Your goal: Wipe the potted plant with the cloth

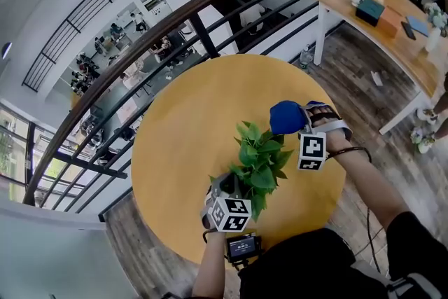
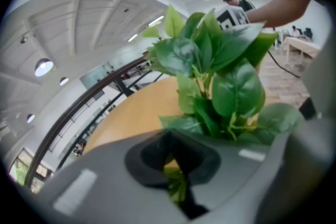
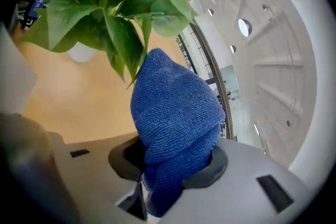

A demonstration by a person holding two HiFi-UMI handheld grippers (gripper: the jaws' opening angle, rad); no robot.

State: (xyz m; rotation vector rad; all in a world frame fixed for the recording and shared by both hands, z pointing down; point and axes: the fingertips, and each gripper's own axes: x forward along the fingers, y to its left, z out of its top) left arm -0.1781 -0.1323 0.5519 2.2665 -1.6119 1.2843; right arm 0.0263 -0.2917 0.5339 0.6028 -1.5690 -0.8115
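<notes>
**Cloth-to-Plant Alignment**

Right claw (image 1: pixel 299 124) is clamped on the blue cloth (image 1: pixel 287 117), just beside the upper leaves of the potted plant (image 1: pixel 257 163), which stands mid-bench (image 1: pixel 182 122) below-left of the cloth. Left claw (image 2: pixel 176 176) is closed on a lower leaf.

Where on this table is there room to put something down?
The table is bare wood on its left half, toward the railing, and its far edge. The near right is crowded: the potted plant, the left gripper pinching it, and the right gripper clamping the cloth.
</notes>
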